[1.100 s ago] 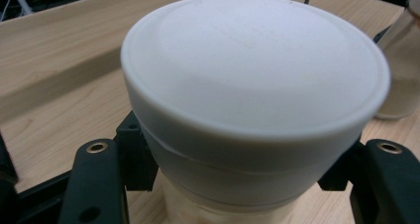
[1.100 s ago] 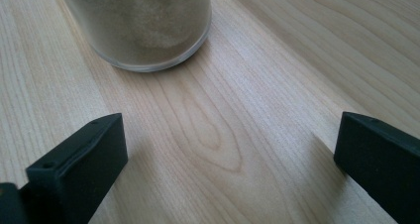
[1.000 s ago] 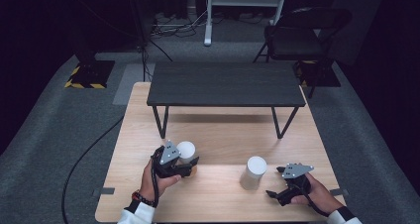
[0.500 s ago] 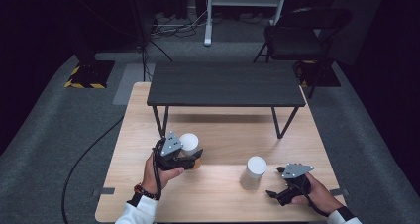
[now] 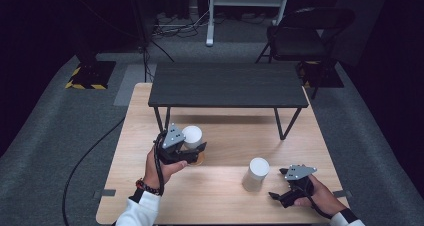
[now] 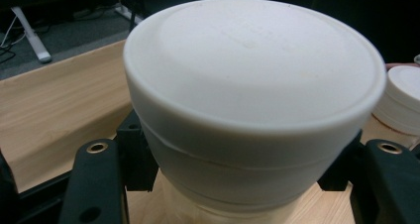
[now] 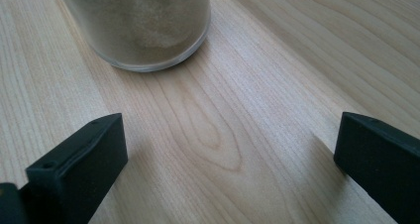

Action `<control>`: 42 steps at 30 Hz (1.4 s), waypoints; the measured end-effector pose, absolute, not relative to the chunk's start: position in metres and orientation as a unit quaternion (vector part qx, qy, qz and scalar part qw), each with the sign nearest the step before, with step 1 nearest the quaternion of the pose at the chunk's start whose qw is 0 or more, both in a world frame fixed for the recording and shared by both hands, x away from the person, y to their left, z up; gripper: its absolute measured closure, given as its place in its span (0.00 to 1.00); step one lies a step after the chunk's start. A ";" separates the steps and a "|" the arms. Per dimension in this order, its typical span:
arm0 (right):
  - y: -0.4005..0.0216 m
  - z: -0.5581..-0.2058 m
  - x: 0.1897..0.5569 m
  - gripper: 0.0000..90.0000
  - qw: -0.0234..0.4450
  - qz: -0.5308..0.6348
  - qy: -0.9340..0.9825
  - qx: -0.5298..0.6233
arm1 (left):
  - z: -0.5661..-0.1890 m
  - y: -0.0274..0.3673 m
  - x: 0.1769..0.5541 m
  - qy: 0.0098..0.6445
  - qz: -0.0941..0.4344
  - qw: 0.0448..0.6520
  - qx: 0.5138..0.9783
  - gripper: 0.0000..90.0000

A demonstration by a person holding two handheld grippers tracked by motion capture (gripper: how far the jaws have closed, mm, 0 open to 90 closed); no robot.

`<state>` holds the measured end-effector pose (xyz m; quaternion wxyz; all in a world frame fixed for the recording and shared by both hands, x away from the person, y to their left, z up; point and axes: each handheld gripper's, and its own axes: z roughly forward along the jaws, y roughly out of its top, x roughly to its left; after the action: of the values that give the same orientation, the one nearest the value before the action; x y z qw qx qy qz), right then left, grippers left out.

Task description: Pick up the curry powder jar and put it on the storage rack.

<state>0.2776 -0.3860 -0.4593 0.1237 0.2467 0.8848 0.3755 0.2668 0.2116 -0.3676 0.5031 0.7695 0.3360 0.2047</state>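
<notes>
Left hand-held gripper [image 5: 192,151] pinching white-lidded jar [image 5: 191,136], lifted over bench [image 5: 220,196]. Left gripper view: lid close-up, jaws hugging sides. Right hand-held gripper [image 5: 278,196] spread; second jar [image 5: 255,174] just ahead, sandy contents visible in right gripper view.

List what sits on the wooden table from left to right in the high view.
Left hand-held gripper clamped on a white-lidded jar → second white-lidded jar standing on the table → right hand-held gripper, jaws open.
</notes>
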 end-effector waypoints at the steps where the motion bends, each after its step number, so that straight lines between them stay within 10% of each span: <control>1: -0.386 -0.459 0.278 0.00 0.124 0.375 0.885 0.247 | -0.366 0.212 0.268 0.335 0.204 0.505 0.769 0.38; 42: -0.386 -0.459 0.277 0.00 0.124 0.376 0.885 0.247 | -0.281 0.193 0.311 0.324 0.235 0.532 0.746 0.38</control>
<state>0.2774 -0.3861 -0.4593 0.1238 0.2470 0.8847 0.3755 0.3113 0.1935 -0.2809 0.5318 0.7464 0.3237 0.2350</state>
